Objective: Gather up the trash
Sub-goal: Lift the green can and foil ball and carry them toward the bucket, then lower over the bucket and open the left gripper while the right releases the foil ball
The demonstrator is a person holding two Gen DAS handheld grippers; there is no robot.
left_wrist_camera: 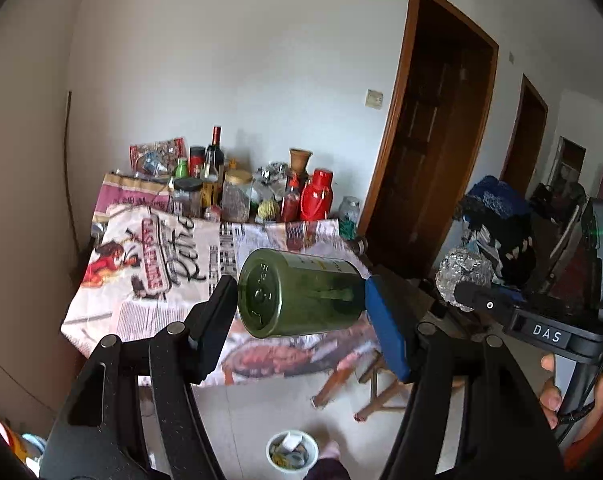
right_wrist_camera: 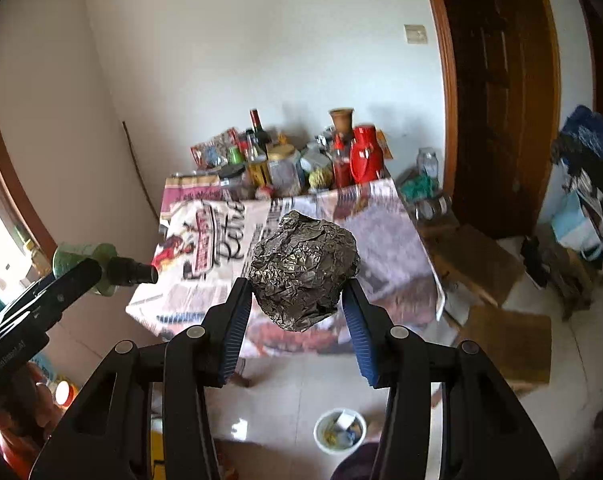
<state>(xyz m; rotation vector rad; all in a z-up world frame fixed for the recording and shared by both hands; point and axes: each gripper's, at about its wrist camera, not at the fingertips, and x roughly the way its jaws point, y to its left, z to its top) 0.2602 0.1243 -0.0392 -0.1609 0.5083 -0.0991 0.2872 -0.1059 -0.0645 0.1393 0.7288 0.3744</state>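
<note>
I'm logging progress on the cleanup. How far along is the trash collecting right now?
Done: a white bucket on the floor already holds some scraps. In hand: the left gripper grips a green bottle, the right gripper a ball of foil. Left: neither has gone into the bucket, and jars and bottles crowd the table.

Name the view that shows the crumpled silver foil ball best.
Right wrist view: the crumpled silver foil ball fills the centre, clamped in the right gripper. The left wrist view shows it small, sideways and partly hidden.
</note>
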